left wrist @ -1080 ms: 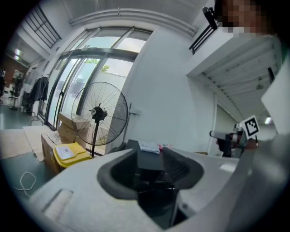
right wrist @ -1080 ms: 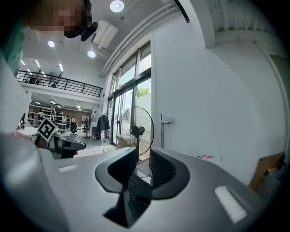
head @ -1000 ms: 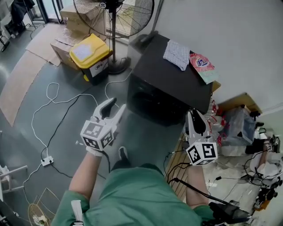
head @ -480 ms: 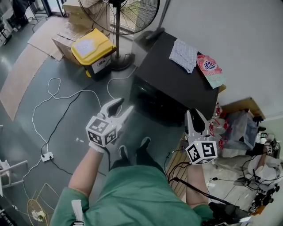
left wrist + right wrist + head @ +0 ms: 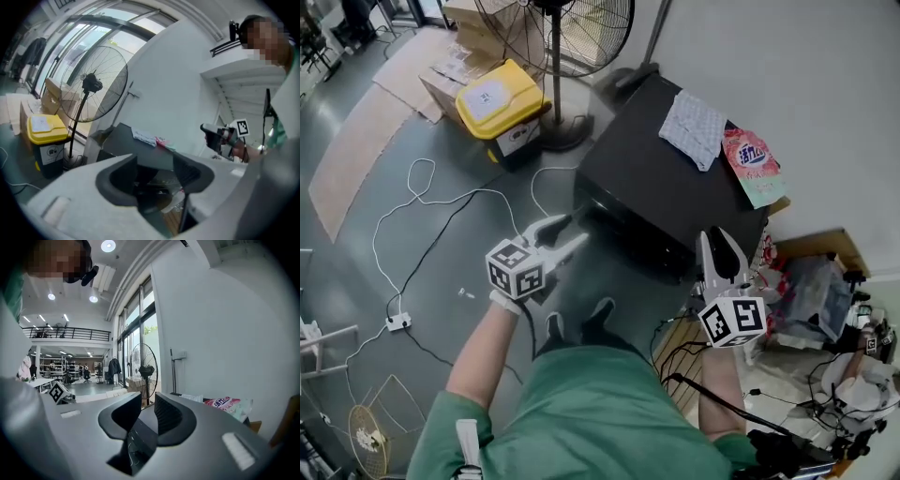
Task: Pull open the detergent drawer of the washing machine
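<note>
The black washing machine (image 5: 675, 183) stands against the wall, its front turned toward me. The top strip of that front (image 5: 623, 217) is dark, and I cannot make out the detergent drawer on it. My left gripper (image 5: 569, 233) hangs just short of the machine's front left top corner, touching nothing. Its jaws have just been opening and hold nothing; in the left gripper view the left gripper (image 5: 157, 172) points at the machine (image 5: 136, 140). My right gripper (image 5: 721, 246) hovers off the machine's front right corner. Its jaws stand a little apart and empty in the right gripper view too (image 5: 148, 413).
A checked cloth (image 5: 696, 128) and a pink detergent bag (image 5: 753, 164) lie on the machine's top. A standing fan (image 5: 562, 37) and a yellow-lidded bin (image 5: 499, 98) are to its left. Cables (image 5: 422, 202) and a power strip (image 5: 397, 322) lie on the floor. Clutter (image 5: 806, 281) fills the right.
Both grippers have moved forward toward the washing machine. The left one has sunk and its jaws have spread apart. The right gripper's jaws look the same.
</note>
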{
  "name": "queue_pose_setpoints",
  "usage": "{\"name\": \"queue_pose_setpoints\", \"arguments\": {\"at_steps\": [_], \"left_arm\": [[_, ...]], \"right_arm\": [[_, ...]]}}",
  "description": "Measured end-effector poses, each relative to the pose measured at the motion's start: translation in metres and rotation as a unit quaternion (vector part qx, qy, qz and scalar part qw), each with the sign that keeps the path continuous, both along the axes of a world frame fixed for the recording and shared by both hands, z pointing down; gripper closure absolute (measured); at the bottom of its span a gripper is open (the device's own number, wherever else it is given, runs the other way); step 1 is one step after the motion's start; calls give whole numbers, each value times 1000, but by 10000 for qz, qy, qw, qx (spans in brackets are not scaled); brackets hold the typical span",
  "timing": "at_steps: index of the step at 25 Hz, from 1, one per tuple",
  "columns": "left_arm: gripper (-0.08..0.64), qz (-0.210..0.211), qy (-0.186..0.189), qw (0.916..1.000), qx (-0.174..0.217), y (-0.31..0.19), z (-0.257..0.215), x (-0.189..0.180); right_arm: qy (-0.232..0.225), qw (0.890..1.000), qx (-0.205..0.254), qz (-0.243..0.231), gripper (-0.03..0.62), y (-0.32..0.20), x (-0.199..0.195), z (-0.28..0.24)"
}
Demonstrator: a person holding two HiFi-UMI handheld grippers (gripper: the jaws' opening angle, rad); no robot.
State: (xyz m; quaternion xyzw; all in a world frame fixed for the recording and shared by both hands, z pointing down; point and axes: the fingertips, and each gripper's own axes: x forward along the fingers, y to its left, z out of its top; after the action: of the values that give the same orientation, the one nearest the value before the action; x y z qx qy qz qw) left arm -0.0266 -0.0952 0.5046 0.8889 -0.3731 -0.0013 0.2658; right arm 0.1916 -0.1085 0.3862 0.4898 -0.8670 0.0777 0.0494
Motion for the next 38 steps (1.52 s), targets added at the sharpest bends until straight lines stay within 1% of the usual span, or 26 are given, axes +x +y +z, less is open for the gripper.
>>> {"name": "queue_pose_setpoints", "arguments": {"at_steps": [3,7,12,17,21,29,32,35,38], "left_arm": [[307,35,281,9991,-315,-17,23,9],[293,80,706,9950,-702,-39,54,14],[268,402,818,9893,-1141,-67,103,13],[258,910,836,9806,-1522,-92,145,18],[252,1244,991,9725,-1700,-109,165,23],[241,1671,1208,9570,-2042,-132,200,26],[238,1836,1295,9515,-2100,-135,206,28],[238,1940,1509,9451,-2152,-135,204,28],[233,1967,1585,9428,-2173,-136,204,29]], "right_arm": [[-18,9999,-14,-119,505,-20,13,3],[-13,9998,-128,-179,505,-38,25,11],[136,9996,-259,-65,505,-48,29,18],[264,9981,-446,321,505,-59,29,33],[366,9957,-610,587,505,-59,17,44],[440,9903,-791,1054,505,-48,-2,54],[416,9883,-830,1214,505,-43,-4,57],[423,9861,-877,1343,505,-36,-5,59],[469,9840,-939,1438,505,-28,-4,63]]}}
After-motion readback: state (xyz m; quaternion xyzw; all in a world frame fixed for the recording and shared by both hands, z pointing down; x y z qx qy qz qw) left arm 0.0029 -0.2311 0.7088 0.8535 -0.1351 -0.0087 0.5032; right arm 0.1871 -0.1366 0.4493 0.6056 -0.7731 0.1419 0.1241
